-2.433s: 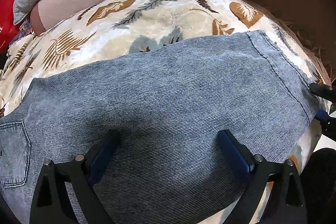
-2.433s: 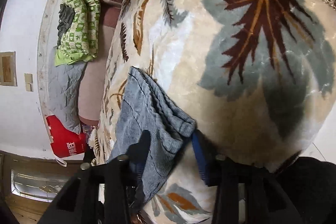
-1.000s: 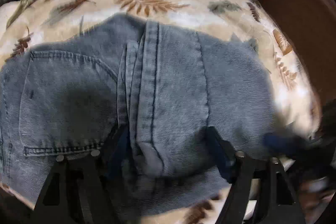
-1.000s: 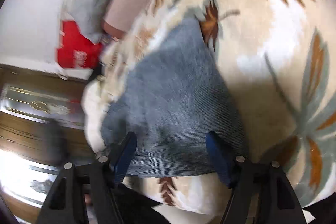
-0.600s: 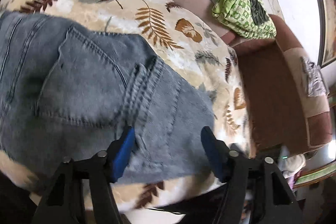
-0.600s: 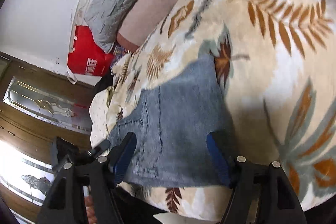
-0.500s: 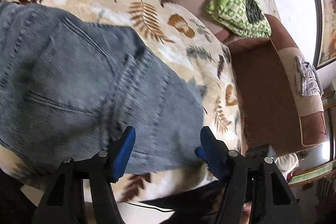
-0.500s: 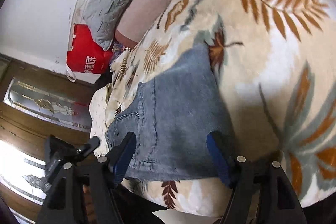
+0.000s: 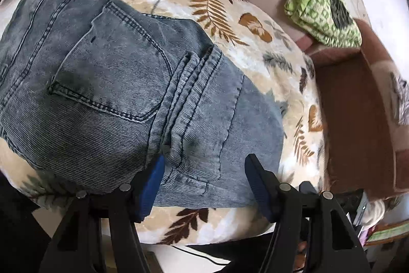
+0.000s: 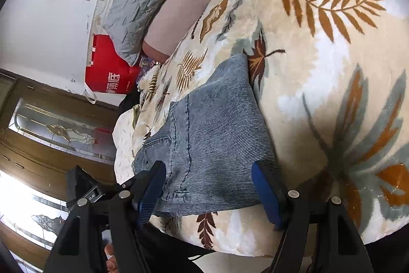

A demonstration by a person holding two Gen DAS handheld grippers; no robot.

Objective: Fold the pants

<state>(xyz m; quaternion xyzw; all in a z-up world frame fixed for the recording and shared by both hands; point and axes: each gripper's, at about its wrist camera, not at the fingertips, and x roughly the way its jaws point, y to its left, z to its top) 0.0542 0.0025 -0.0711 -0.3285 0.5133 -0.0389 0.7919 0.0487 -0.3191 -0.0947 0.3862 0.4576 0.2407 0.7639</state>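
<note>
**Folded jeans on leaf-print blanket, both grippers spread**

Faded blue-grey denim pants (image 9: 122, 83), folded into a compact stack, lie on a cream plush blanket (image 9: 230, 24) printed with brown and grey leaves. In the left wrist view they fill the centre and left of the frame; back pocket faces up, hem and seam edges bunched at lower centre. In the right wrist view the stack sits centre-left, near the blanket's lower edge.

Left gripper (image 9: 204, 175): blue-padded fingers (image 9: 153, 178) spread wide, straddling the near edge of the denim at bottom of frame; nothing held. Whether the pads touch the cloth, cannot tell.

Right gripper (image 10: 209, 186): fingers equally wide apart, framing the near edge of the stack, holding nothing.

Upper right, left view: green patterned folded cloth (image 9: 322, 14) on a brown sofa (image 9: 358, 124). Upper left, right view: grey quilted pillow (image 10: 138, 7), red bag (image 10: 110, 73) below it.
</note>
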